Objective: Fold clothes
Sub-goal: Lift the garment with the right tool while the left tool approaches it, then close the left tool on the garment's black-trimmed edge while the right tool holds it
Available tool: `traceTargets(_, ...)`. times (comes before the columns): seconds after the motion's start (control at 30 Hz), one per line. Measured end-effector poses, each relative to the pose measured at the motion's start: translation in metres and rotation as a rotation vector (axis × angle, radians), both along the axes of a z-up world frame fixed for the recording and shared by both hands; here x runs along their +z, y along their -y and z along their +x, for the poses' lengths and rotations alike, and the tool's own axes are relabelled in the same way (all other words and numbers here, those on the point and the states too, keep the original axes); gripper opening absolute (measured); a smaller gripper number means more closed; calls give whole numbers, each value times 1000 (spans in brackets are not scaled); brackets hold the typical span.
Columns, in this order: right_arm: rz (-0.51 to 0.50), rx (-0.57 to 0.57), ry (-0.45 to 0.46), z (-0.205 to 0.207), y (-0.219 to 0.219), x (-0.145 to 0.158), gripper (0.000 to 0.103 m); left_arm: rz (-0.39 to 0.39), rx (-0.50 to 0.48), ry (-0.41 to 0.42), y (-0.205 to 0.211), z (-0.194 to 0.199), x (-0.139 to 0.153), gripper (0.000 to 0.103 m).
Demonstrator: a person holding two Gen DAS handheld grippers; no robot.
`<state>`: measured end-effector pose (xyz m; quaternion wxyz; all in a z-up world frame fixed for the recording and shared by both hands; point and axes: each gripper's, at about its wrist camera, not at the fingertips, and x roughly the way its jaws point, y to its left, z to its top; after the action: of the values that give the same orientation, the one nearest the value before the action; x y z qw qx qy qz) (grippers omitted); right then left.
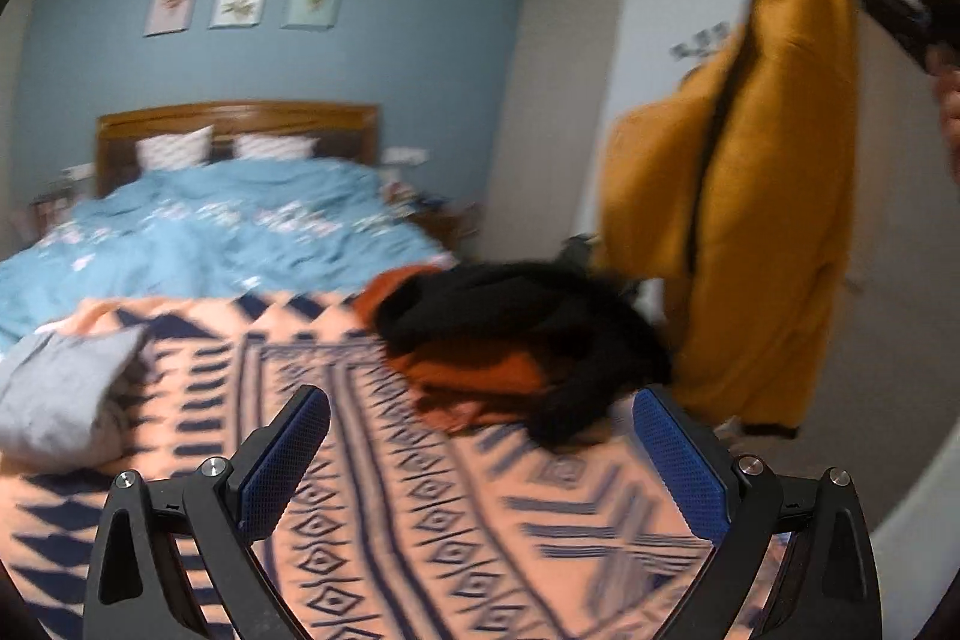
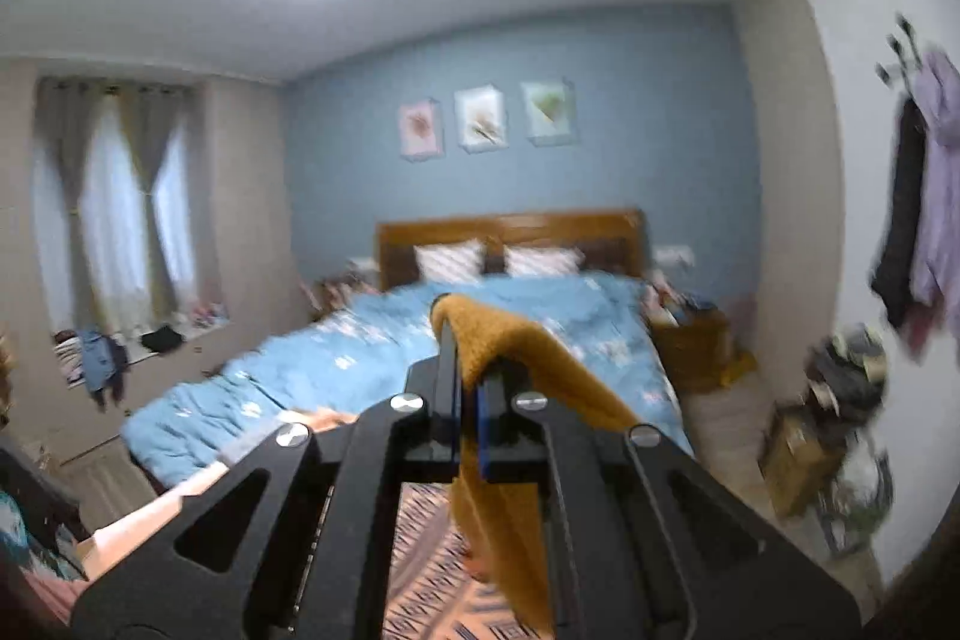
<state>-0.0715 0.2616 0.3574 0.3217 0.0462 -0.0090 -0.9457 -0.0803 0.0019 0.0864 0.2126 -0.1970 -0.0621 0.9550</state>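
**Mustard garment up in the right gripper**

Mustard fleece garment [image 1: 762, 196] hangs in the air, pinched at its top edge by the right gripper [image 2: 465, 376] — jaws clamped on the fabric, rest draping down beside the bed. Left gripper [image 1: 480, 436] spread wide, holding nothing, hovering over the patterned orange blanket [image 1: 420, 508]. Black-and-orange clothes pile [image 1: 516, 340] lies on the blanket just ahead; grey folded garment [image 1: 60, 400] at its left edge.

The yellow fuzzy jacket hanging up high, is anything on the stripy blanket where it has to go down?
Yes. A black-and-orange clothes pile lies on the patterned orange blanket, beside the mustard fleece jacket that the right claw holds.
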Motion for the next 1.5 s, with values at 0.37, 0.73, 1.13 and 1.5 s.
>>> traceTargets(0.37, 62, 442, 22, 90, 135, -12, 5, 87, -288, -172, 73, 123, 36, 103)
traceTargets(0.73, 259, 735, 375, 75, 280, -185, 6, 111, -50, 129, 149, 158, -71, 103)
traceTargets(1.13, 424, 629, 545, 4, 293, -280, 68, 296, 107, 323, 208, 153, -143, 89)
traceTargets(1.5, 678, 500, 705, -116, 334, -398, 77, 370, 200, 401, 244, 171, -169, 83)
